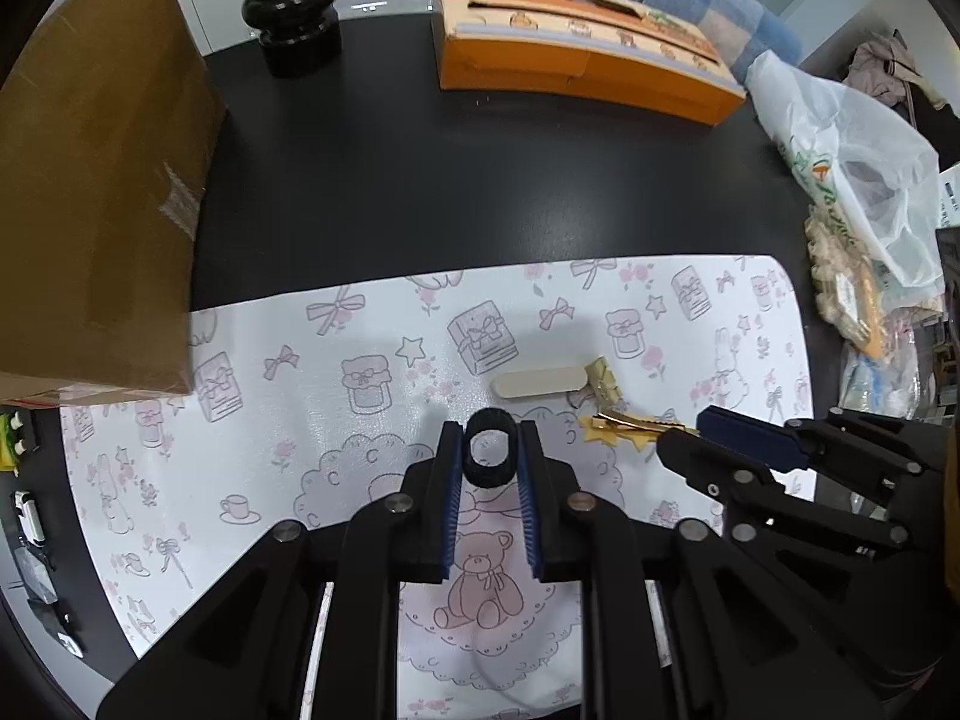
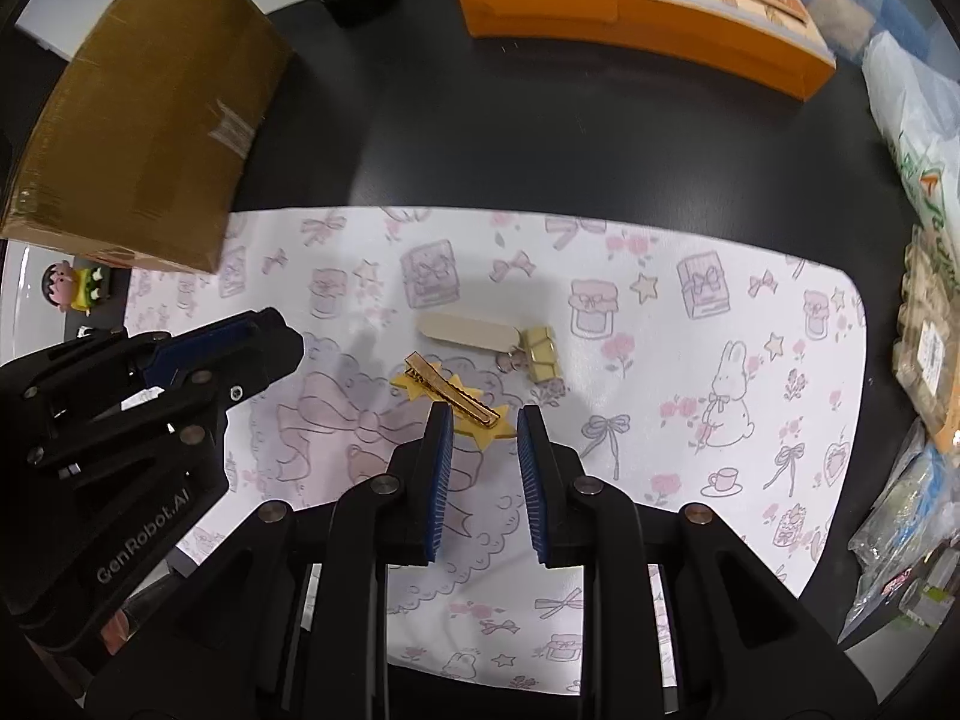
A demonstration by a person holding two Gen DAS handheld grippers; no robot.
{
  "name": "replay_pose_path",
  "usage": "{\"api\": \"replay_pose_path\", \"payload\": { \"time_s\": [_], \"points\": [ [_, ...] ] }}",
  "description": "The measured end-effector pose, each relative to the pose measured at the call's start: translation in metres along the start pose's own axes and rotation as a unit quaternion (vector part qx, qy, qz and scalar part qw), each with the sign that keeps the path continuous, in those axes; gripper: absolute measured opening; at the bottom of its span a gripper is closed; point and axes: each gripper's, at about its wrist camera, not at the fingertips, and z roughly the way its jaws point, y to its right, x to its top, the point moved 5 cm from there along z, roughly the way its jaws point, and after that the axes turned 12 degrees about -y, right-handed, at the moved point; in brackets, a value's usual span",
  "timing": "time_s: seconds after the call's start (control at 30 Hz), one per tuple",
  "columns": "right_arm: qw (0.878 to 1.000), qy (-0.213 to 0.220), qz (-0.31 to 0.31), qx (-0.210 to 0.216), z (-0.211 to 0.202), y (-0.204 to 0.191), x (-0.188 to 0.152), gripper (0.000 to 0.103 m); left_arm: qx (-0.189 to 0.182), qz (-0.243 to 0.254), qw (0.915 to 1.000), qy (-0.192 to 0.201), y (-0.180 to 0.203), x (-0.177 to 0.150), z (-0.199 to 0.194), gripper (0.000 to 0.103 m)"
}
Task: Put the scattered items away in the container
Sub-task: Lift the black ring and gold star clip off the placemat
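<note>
In the left wrist view my left gripper (image 1: 489, 450) is shut on a black elastic ring (image 1: 489, 457), held just above the patterned mat (image 1: 300, 420). To its right lie a beige oblong piece (image 1: 537, 383), a gold square charm (image 1: 603, 384) and a gold clip on a yellow star (image 1: 630, 425). My right gripper (image 1: 690, 429) reaches in beside that clip. In the right wrist view my right gripper (image 2: 480, 420) is open, and the gold clip (image 2: 453, 390) has its near end between the fingertips. The beige piece (image 2: 468, 330) and charm (image 2: 540, 351) lie beyond it. My left gripper (image 2: 276, 339) is at the left.
A brown cardboard box (image 1: 96, 180) stands at the left edge of the mat. An orange carton (image 1: 576, 54) lies at the back of the black table, with a black vase (image 1: 294, 18) beside it. Plastic bags (image 1: 852, 180) crowd the right side. A small figurine (image 2: 72, 288) sits by the box.
</note>
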Motion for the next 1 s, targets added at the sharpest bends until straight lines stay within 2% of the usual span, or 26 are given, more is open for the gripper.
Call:
{"api": "replay_pose_path", "payload": {
  "time_s": [0.63,1.0],
  "points": [
    [0.998,0.061,-0.029,-0.009,-0.076,-0.04,0.014,0.023,-0.009,-0.029,0.9978,0.059,-0.023,0.004,-0.075,0.017],
    [0.996,0.075,-0.05,-0.013,-0.099,-0.066,0.02,0.023,-0.018,-0.061,0.9945,0.083,-0.049,-0.001,-0.104,0.017]
  ]
}}
